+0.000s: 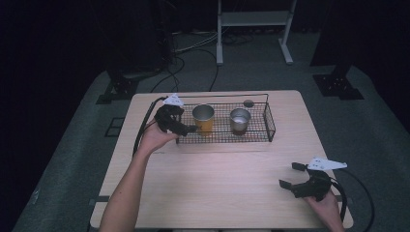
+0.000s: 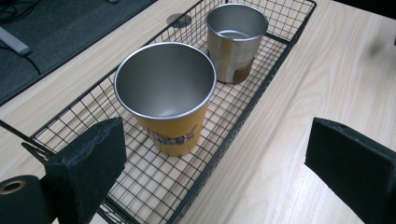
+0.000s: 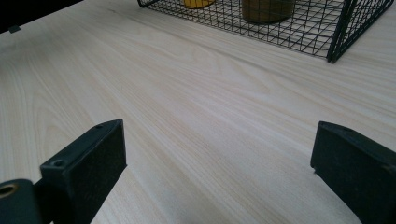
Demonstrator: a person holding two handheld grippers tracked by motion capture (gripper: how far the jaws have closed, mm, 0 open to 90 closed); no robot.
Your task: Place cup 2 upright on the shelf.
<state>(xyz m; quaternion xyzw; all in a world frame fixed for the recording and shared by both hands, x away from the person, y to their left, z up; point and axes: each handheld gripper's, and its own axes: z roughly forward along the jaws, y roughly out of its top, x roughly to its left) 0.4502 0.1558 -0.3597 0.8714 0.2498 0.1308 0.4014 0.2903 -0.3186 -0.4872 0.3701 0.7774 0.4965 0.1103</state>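
Left gripper (image 1: 187,129): my jaws stood wide, empty, near yellow cup (image 2: 166,95) in basket (image 2: 261,88).
Right gripper (image 1: 290,175): wide, idle.
Progress: I judged nothing grasped yet.

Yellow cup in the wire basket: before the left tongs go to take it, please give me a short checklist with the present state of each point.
1. Left tongs open wide enough for the cup: ok, the jaws stand far apart.
2. Yellow cup upright and empty: ok, its steel inside is bare.
3. Tongs lined up with the cup: ok, it sits between the jaws in the left gripper view, apart from both.
4. Room beside the cup: ok, the silver cup stands apart, farther along the wire basket.
5. Right tongs out of the way: ok, open over bare table, away from the basket.
6. Basket fixed to the table: cannot tell.
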